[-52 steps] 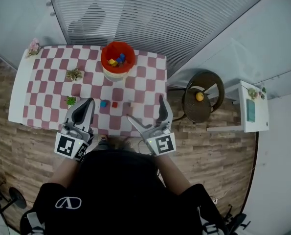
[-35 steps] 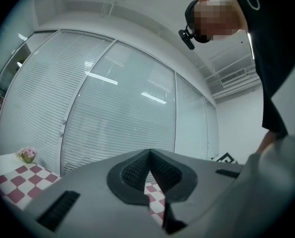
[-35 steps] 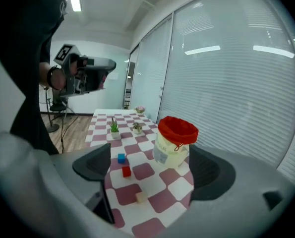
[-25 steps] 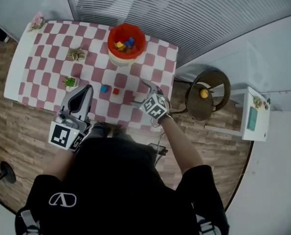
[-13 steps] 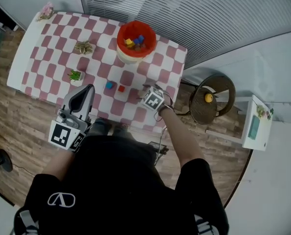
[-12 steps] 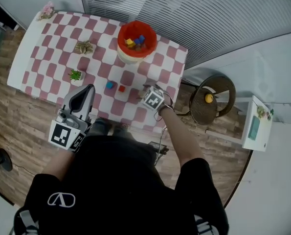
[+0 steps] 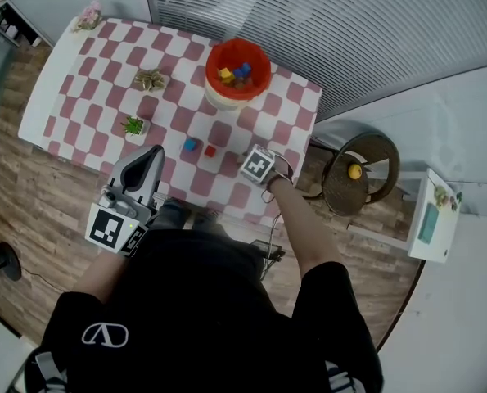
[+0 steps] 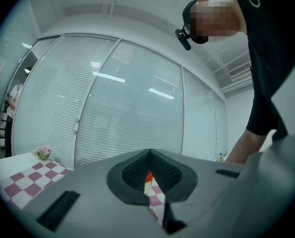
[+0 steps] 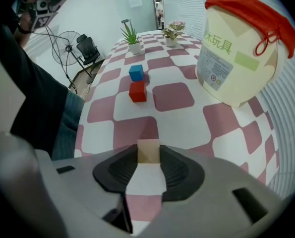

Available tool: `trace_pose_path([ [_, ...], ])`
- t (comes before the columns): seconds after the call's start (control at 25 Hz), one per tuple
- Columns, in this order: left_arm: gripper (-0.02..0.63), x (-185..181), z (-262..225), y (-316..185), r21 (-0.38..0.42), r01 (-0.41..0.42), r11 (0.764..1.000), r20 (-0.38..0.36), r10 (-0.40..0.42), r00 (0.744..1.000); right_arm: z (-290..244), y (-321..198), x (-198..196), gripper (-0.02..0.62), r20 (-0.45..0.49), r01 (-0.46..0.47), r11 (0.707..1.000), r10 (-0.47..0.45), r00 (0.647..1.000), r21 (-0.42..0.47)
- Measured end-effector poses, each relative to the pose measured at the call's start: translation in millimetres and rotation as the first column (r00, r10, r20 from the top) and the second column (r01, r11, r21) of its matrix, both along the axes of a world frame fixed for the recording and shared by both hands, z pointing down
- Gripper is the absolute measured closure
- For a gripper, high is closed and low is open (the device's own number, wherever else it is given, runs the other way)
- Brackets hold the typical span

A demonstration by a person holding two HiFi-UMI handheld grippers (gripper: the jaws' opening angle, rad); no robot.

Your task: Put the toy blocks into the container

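You wear a black short-sleeved T-shirt (image 7: 202, 301) with a small white outlined oval logo (image 7: 104, 335) on the back of the left shoulder. Below it are grey-blue trousers (image 9: 60, 118). A black camera mount (image 8: 187, 26) is strapped to your head. Your left gripper (image 8: 148, 172) and right gripper (image 9: 148, 155) look alike. Each has a smooth, rounded pale-grey shell that tapers forward to two fingers (image 9: 120, 170) faced with black, finely ribbed pads. Narrow dark slots (image 9: 244, 196) are sunk into the shell on either side. Each gripper carries a white cube at its rear, printed with black square markers: the left cube (image 7: 114, 228) and the right cube (image 7: 258, 164).
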State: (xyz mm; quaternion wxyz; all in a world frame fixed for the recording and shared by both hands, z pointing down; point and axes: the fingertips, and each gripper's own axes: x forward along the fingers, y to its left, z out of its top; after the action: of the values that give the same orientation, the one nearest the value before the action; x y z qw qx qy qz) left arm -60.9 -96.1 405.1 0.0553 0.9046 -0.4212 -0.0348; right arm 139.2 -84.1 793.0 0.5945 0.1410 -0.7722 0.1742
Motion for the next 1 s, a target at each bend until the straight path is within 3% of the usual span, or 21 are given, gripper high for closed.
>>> trace_pose_path([
  [0.28, 0.601, -2.1, -3.6, -0.6, 0.008, 0.002, 1.0, 0.0, -0.002, 1.0, -18.9, -1.9, -2.4, 0.454, 0.024, -0.012, 0.999, 0.012, 1.0, 0.033],
  [0.44, 0.601, -0.7, -6.0, -4.2, 0.015, -0.002, 1.0, -0.007, 0.003, 1.0, -63.5, -16.9, -11.1, 0.453, 0.133, -0.08, 0.99, 0.063, 0.989, 0.12],
  [0.56, 0.601, 3.3, -9.0, -6.8, 0.026, -0.014, 1.0, -0.012, 0.015, 1.0, -109.1, -29.7, -16.7, 0.454, 0.245, -0.159, 0.966, 0.107, 0.964, 0.206],
  [0.84, 0.601, 13.3, -20.5, -14.5, 0.056, -0.04, 0.998, -0.026, 0.042, 0.999, -225.2, -42.5, -25.0, 0.453, 0.506, -0.366, 0.847, 0.137, 0.851, 0.385],
  [1.0, 0.601, 20.8, -29.0, -19.1, 0.075, -0.057, 0.996, -0.032, 0.06, 0.998, -289.8, -43.5, -24.2, 0.453, 0.621, -0.482, 0.739, 0.111, 0.776, 0.47],
])
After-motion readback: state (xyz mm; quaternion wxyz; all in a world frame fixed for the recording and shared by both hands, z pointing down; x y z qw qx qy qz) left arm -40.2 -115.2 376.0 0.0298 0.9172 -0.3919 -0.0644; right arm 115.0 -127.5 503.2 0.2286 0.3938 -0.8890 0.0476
